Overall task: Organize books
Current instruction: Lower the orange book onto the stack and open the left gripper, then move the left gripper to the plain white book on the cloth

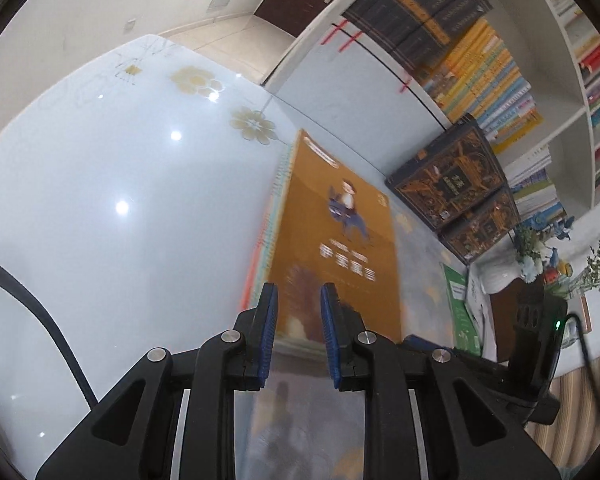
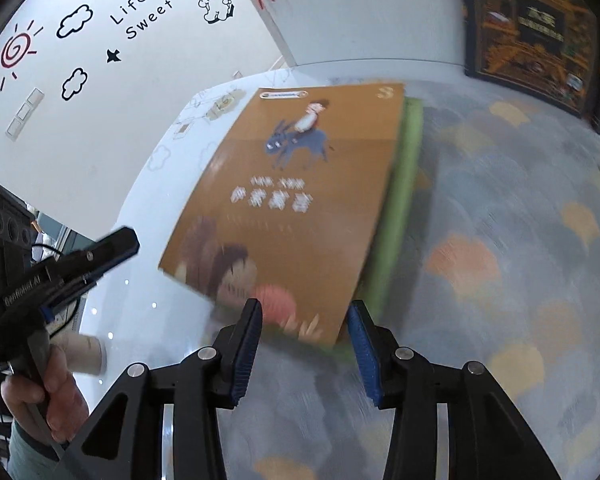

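In the left wrist view, the left gripper (image 1: 299, 308) hovered with its jaws slightly parted and gripping nothing, just at the near edge of the orange book (image 1: 332, 248), which topped a stack on the glass table (image 1: 100, 184), with the bookshelf (image 1: 500, 80) beyond it. In the right wrist view, the right gripper (image 2: 305, 322) stood released, straddling that book's near right corner above a green book (image 2: 400, 208). A pinch on the cover alone might slide or fan the stack.

Left of the orange book (image 1: 332, 236) the glossy table (image 1: 120, 184) lies bare — right of it, dark boxed books (image 1: 456, 184) lean against the shelf (image 1: 572, 128), blocking passage.
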Available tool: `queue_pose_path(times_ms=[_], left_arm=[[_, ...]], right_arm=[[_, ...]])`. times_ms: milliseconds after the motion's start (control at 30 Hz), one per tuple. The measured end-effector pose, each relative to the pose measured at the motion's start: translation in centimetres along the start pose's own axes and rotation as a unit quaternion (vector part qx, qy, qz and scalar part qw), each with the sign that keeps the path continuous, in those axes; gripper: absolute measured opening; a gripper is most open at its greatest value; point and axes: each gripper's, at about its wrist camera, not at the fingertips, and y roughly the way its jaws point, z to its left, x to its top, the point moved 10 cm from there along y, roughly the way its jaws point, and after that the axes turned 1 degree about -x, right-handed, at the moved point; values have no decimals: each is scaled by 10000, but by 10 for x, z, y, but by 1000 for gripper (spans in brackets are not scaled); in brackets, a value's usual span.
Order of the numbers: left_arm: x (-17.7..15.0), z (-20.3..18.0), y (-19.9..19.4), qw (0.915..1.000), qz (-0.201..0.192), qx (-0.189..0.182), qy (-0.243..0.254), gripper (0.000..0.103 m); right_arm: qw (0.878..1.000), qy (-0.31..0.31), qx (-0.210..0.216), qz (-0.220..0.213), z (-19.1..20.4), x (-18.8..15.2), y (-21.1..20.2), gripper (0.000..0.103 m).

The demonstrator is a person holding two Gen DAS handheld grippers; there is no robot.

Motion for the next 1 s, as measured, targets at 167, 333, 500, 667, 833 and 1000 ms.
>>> queue_pose_path(times_ms=[167, 333, 500, 667, 833, 1000], left_arm=[[-17, -30, -2, 9998, 143, -53, 123, 28], [-35, -79, -3, 9990, 207, -147, 365, 31], [-56, -139, 1, 9976, 198, -287, 598, 62], [-88, -197, 24, 9950, 469, -412, 786, 62], [-123, -250, 57, 9917, 781, -609, 826, 62], [-166, -303, 97, 9832, 1252, -691, 1131, 62]], right_arm=[[9989, 464, 3, -70, -33, -41, -35, 47], [9937, 1106, 132, -153, -72, -79, -64, 48], [9882, 1498, 164, -285, -120, -106, -101, 48], [9817, 1826, 21, -548, -176, -127, -148, 48], [9655, 2420, -267, -920, -256, -152, -199, 48], [9350, 3280, -546, -1237, -349, -184, -243, 49]])
